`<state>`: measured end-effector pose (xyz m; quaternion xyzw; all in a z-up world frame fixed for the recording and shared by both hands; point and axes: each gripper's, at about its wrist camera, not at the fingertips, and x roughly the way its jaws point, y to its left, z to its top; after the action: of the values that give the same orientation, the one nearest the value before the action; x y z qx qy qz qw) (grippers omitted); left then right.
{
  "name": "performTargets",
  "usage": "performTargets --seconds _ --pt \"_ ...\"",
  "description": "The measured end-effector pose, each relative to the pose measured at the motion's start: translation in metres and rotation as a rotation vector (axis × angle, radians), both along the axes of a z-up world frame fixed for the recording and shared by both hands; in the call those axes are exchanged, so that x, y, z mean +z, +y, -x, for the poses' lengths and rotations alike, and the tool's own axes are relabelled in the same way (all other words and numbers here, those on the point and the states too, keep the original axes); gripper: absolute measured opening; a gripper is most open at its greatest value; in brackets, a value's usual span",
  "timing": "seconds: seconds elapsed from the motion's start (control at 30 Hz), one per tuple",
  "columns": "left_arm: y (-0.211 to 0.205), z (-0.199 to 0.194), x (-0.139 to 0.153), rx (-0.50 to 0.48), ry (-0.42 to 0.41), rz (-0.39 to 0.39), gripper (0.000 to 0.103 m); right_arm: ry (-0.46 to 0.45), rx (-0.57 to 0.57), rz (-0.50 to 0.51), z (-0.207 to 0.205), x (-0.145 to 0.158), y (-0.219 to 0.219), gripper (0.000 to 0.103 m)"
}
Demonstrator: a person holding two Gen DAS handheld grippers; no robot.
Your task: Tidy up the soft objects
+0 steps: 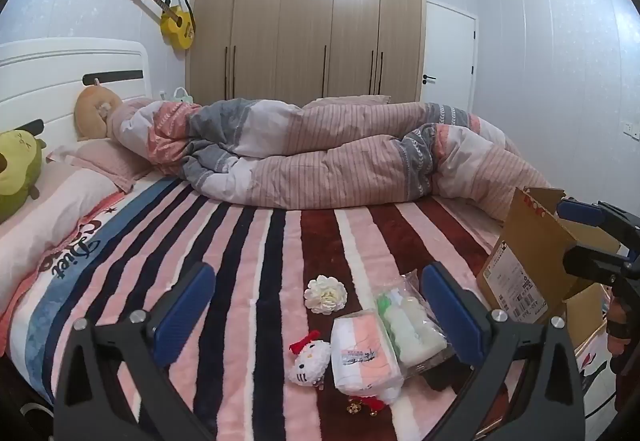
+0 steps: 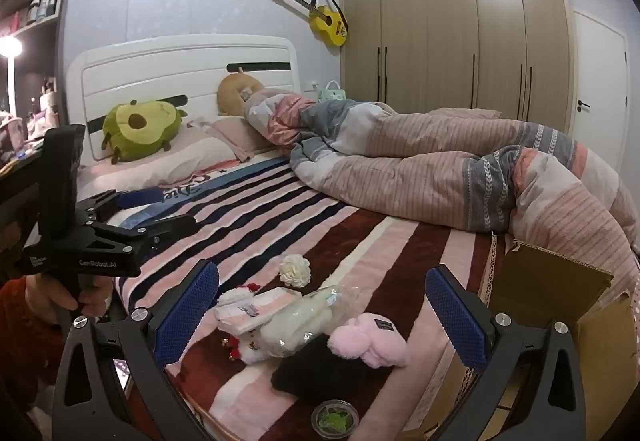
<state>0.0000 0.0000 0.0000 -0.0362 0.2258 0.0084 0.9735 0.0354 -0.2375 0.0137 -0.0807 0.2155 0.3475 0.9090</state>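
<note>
I have both tools hanging over the near edge of the bed (image 1: 248,241), each with its blue pads spread wide and nothing between them. My left tool (image 1: 318,299) looks down on a small cluster on the striped blanket: a white fabric flower (image 1: 326,294) lies a little farther in from the edge, a small white cat plush with a red bow (image 1: 308,358) sits just beside a pink and white wrapped pack (image 1: 366,355), and a clear bag of pale green soft items (image 1: 412,325) touches that pack on its right. From my right tool (image 2: 322,305) I see the same heap, with a pink fluffy piece (image 2: 372,343) resting on a black soft item (image 2: 328,369) at the near edge, and a small round clear container with something green inside (image 2: 335,417) right at the edge itself. An open cardboard box (image 2: 556,305) stands at the right side of the bed, near the heap but apart from it. Farther back, a rumpled striped duvet (image 1: 340,153) runs across the bed, and an avocado plush (image 2: 140,127) leans against the white headboard (image 2: 180,61) at the far left corner. In the right view my left tool appears at the left, gripped by a hand (image 2: 76,293)
</note>
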Motion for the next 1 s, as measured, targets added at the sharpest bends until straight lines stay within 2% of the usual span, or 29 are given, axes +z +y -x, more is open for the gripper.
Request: performTargets --seconds 1.0 --pt "-0.008 -0.005 0.010 -0.025 -0.027 -0.015 0.103 0.023 -0.007 0.001 -0.002 -0.005 0.000 0.103"
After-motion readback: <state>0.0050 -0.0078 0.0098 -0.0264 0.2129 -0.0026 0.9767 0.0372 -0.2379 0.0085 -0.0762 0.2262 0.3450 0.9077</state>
